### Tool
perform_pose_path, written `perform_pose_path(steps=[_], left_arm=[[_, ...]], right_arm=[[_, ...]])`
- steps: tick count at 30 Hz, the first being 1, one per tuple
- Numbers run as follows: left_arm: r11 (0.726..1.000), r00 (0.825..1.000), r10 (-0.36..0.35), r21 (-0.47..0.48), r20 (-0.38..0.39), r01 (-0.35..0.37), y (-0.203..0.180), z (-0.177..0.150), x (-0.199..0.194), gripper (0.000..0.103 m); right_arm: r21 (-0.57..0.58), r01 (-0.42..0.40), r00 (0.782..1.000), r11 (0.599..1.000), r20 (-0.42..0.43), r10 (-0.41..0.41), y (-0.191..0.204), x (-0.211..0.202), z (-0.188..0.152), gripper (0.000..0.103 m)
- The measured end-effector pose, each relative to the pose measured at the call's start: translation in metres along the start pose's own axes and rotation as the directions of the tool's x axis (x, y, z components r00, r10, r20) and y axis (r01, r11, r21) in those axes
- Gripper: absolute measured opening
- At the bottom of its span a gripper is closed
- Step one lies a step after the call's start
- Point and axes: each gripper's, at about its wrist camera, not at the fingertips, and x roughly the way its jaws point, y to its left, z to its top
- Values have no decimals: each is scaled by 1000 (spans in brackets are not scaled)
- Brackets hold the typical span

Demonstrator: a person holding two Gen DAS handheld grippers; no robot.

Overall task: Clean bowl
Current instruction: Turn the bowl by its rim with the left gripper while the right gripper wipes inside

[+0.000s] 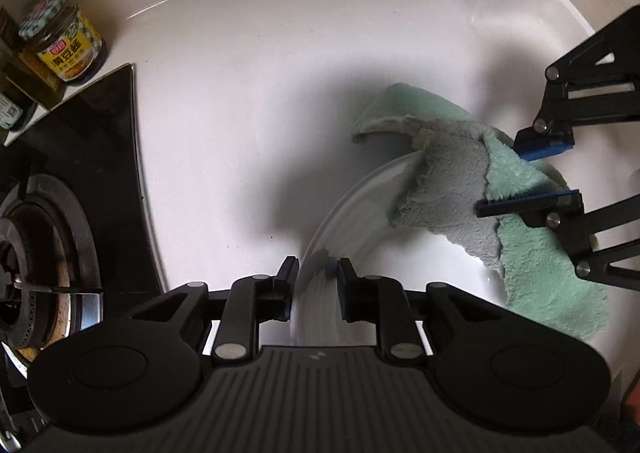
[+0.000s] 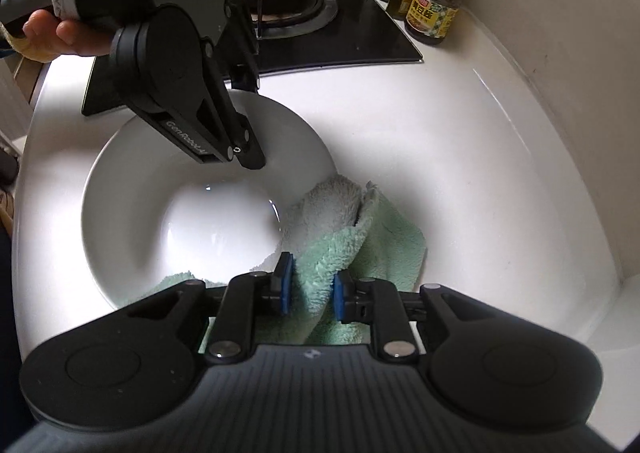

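Bowl [image 2: 208, 209], white glossy ceramic w/ wide flat rim, sits on white counter [image 2: 460, 157]; rim runs between L gripper [image 1: 313, 289] jaws, pads apart, not clamping. Cloth [image 2: 348, 237], fluffy mint/grey, draped over bowl's far rim. R gripper [image 2: 311, 279] pinches cloth fold. Glass jar [image 2: 434, 7], checked lid, by black cooktop [image 2: 352, 41].

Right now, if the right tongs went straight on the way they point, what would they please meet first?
Most likely the fluffy green-and-grey cloth already between the right tongs, draped over the white ceramic bowl's rim; depth is unclear.
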Motion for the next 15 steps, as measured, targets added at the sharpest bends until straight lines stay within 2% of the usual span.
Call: perform_pose_path(steps=[4, 8, 10, 13, 14, 15], left_arm=[[995, 996, 54, -82, 76, -48, -5, -11, -4, 34], [987, 994, 43, -159, 104, -26, -4, -15, -6, 37], [982, 992, 49, -189, 113, -27, -3, -17, -7, 38], [968, 992, 58, -249, 116, -27, 3, -18, -8, 38], [960, 992, 65, -279, 112, -32, 5, -20, -8, 38], [951, 992, 75, -307, 105, -39, 5, -23, -9, 37]], right_arm=[[167, 16, 1000, 986, 24, -20, -5, -1, -5, 15], [380, 64, 997, 923, 21, -77, 1, -3, -14, 15], [539, 73, 996, 839, -3, -85, 5, -10, -24, 16], [734, 18, 1000, 679, -1, -25, 17, -22, -46, 21], [752, 5, 1000, 659, 7, -16, 18, -22, -49, 22], [782, -16, 1000, 623, 26, -7, 22, -24, -55, 22]])
